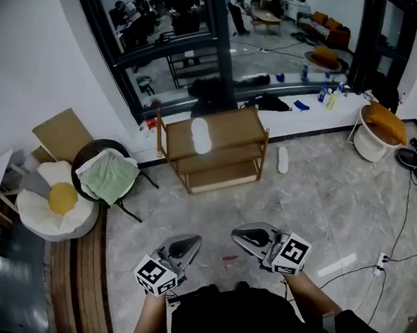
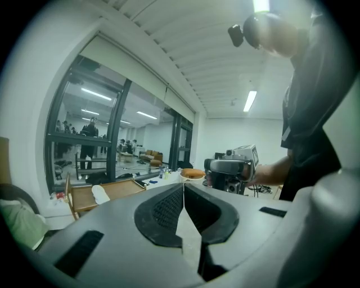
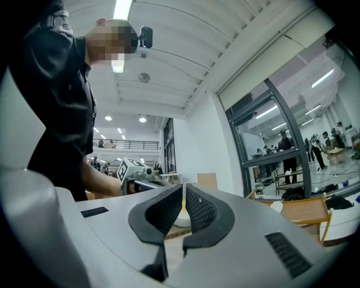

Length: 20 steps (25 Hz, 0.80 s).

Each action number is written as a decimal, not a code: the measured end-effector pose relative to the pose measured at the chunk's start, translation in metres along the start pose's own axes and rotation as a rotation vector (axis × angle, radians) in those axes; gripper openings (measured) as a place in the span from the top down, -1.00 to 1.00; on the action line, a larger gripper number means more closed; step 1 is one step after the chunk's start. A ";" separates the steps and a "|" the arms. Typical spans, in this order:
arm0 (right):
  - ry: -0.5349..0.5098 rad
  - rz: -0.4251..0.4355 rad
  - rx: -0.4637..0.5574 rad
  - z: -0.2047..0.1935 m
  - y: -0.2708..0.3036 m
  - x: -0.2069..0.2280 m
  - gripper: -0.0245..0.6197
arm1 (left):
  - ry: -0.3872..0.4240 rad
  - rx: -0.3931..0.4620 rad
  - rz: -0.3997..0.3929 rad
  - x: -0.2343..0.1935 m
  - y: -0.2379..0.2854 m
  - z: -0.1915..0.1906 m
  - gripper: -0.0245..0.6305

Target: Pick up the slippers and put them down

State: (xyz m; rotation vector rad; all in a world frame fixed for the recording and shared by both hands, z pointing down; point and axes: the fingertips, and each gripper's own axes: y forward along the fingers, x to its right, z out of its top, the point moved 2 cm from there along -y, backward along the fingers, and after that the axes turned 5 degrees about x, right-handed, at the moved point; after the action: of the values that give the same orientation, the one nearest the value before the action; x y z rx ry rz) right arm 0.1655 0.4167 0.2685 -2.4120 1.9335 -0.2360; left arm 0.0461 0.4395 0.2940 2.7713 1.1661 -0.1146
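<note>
I'm facing a wooden rack (image 1: 233,127), with a chair (image 1: 109,181) to its left. A white slipper (image 1: 200,135) is lying on the rack's top, pointing lengthwise away from me. The floor slipper (image 1: 283,159) is lying likewise, just right of the rack. I'm holding my left gripper (image 1: 192,240) and right gripper (image 1: 238,234) closed and empty.

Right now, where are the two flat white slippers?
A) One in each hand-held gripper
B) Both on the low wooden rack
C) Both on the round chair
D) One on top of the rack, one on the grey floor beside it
D: one white slipper lies on the top board of the low wooden rack, and the second white slipper lies on the grey stone floor just right of it.
</note>
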 end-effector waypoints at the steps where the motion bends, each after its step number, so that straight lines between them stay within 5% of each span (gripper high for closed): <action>1: -0.003 0.001 0.000 0.000 -0.002 0.004 0.84 | 0.002 -0.001 0.006 -0.001 0.002 0.001 0.89; 10: 0.034 -0.006 0.009 -0.011 0.017 0.058 0.85 | -0.024 -0.035 0.015 -0.051 0.022 -0.009 0.89; 20: 0.007 0.011 -0.093 -0.030 0.122 0.139 0.84 | -0.016 -0.009 0.005 -0.195 0.044 -0.003 0.89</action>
State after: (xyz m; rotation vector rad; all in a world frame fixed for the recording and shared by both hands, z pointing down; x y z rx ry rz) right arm 0.0724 0.2559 0.2952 -2.4593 2.0033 -0.1574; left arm -0.0589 0.2717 0.3250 2.7606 1.1527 -0.1298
